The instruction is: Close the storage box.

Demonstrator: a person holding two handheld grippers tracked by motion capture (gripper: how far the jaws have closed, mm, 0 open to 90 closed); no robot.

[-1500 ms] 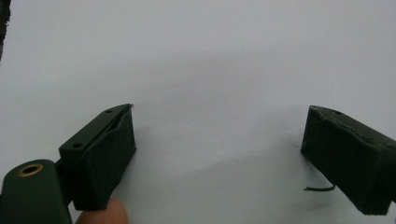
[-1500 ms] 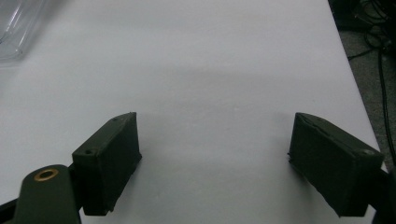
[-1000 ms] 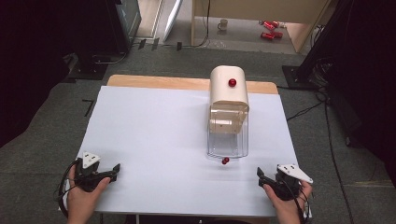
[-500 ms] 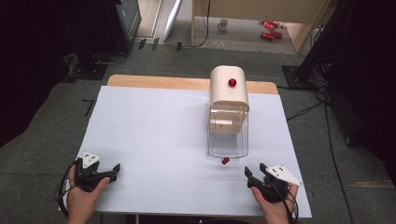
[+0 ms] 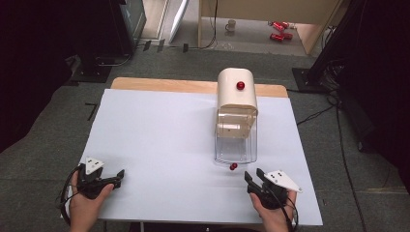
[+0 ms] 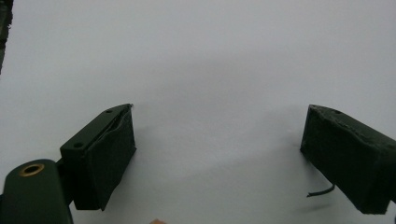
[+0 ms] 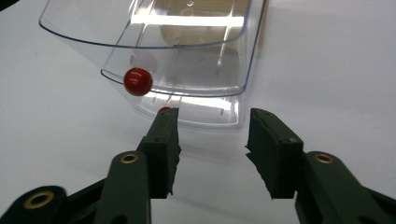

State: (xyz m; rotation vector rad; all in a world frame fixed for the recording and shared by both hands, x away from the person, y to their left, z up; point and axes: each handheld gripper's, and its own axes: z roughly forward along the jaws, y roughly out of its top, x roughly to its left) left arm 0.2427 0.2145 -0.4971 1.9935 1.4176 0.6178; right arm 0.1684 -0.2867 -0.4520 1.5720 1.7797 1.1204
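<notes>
High view: the clear container (image 5: 235, 140) with its red knob (image 5: 233, 166) is seen right of centre. The right gripper (image 5: 254, 178) is held just below it, jaws partly apart and empty, seemingly lined up on the knob. The left gripper (image 5: 118, 177), wide open and empty, is kept at lower left on the white table (image 5: 159, 145).

No lettering, label, brand mark or number can be read anywhere here. The cream dispenser (image 5: 236, 95) with its clear bin (image 7: 187, 60) carries no print, the white surface (image 5: 159, 145) is blank, the grey plates on both hand-held grippers are plain, and the red cans (image 5: 279, 30) on the floor far back are too small and blurred to make out any writing.
</notes>
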